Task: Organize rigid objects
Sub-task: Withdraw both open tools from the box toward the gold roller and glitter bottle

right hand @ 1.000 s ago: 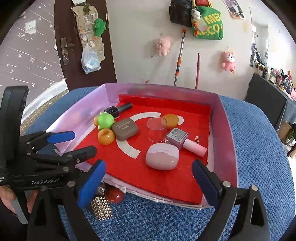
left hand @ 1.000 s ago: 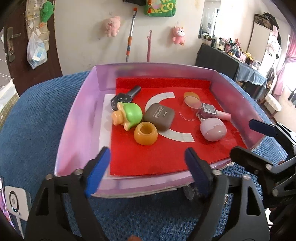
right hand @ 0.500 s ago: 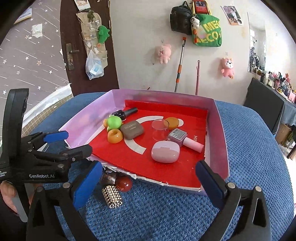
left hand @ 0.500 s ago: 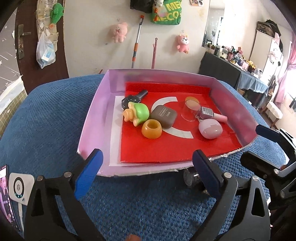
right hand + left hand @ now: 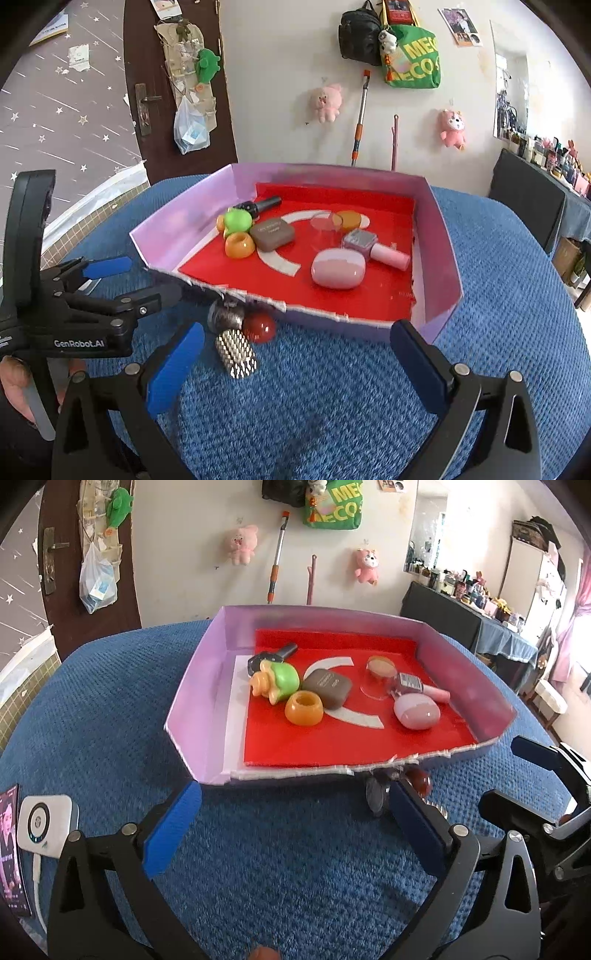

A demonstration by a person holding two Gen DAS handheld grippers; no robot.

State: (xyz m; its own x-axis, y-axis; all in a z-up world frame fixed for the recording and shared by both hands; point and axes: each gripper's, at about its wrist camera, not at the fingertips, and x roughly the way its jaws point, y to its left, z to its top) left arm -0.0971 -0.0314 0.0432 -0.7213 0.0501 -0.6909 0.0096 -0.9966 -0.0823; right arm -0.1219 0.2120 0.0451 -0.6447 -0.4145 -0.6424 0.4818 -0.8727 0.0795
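Left gripper (image 5: 291,827) & right gripper (image 5: 295,358): jaws just opened, now wide apart w/ nothing between, near side of purple tray (image 5: 439,236). Tray holds pink case (image 5: 338,273), brown case (image 5: 273,233), orange ring (image 5: 239,245); red ball (image 5: 259,325), studded cylinder (image 5: 236,353) outside, at near edge.

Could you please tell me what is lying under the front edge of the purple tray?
Under the purple tray edge lie a dark grey cylinder and a red ball, both partly covered; a studded silver cylinder lies clear.

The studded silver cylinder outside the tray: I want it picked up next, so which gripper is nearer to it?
Right. The silver cylinder lies just beyond the right gripper's left fingertip; the left gripper sits further off to its left, both open.
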